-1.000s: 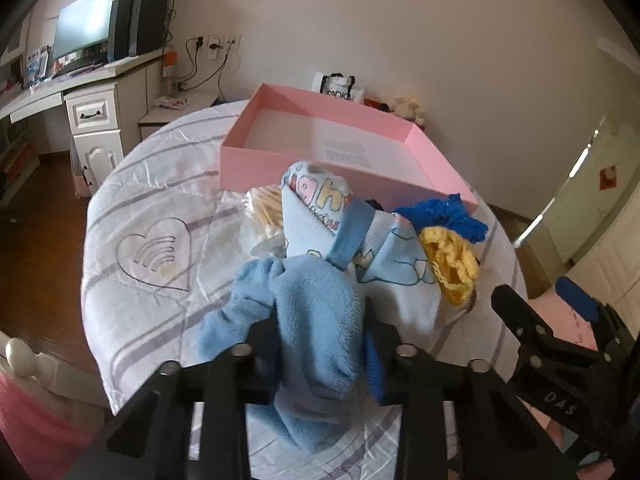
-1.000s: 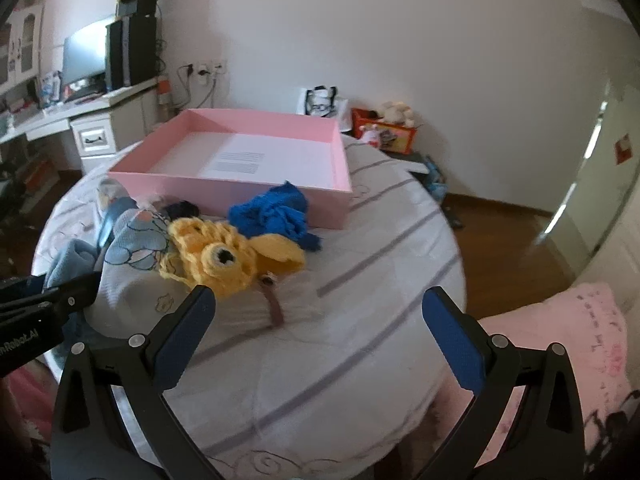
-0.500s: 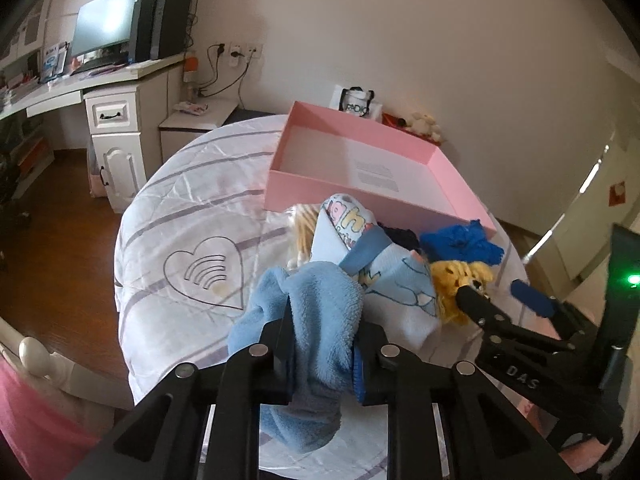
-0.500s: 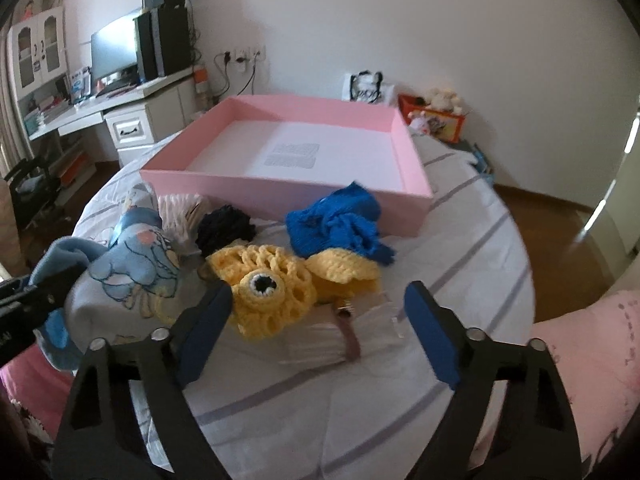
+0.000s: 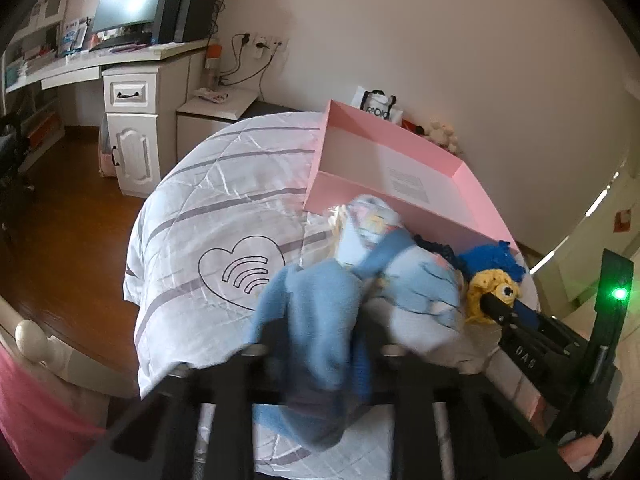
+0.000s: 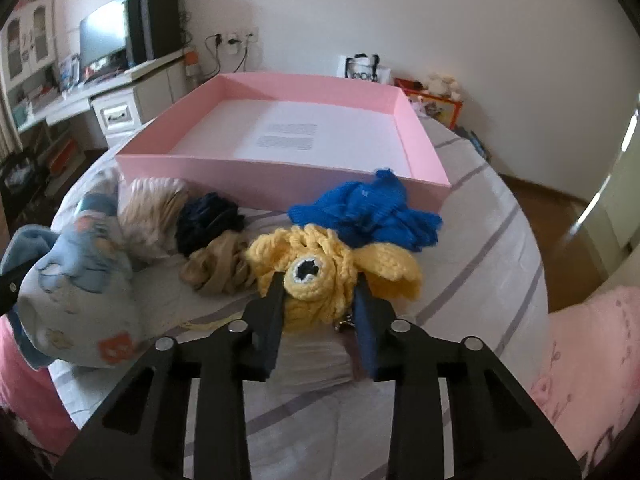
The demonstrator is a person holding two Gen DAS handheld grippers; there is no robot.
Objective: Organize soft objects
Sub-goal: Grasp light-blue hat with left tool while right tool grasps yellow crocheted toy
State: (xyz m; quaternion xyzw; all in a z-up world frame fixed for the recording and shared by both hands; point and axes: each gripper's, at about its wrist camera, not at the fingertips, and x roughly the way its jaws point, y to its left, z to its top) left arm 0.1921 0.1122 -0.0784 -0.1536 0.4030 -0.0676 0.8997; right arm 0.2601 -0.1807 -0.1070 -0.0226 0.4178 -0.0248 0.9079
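My left gripper [image 5: 320,344] is shut on a light blue fleece cloth [image 5: 316,320], which hangs lifted over the bed's front. Beside it lies a pale blue cartoon-print garment [image 5: 404,280] [image 6: 76,284]. My right gripper [image 6: 318,292] is shut on a yellow crocheted toy [image 6: 320,272] with one eye, resting on the bed; the same gripper [image 5: 504,312] shows in the left wrist view. A bright blue knitted piece [image 6: 368,208] lies behind the toy. An open pink box [image 6: 280,168] [image 5: 400,192] stands further back, holding only a printed sheet.
Tan stockings [image 6: 220,264], a dark navy bundle [image 6: 208,220] and a beige piece [image 6: 152,208] lie in front of the box on the striped white bedspread [image 5: 224,216]. A desk with a monitor [image 5: 128,0] stands left. A pink pillow [image 6: 588,360] lies at the right.
The right gripper came down and forward over the yellow toy and its jaws shut on it. The left gripper pulled back and lifted slightly with the blue fleece cloth.
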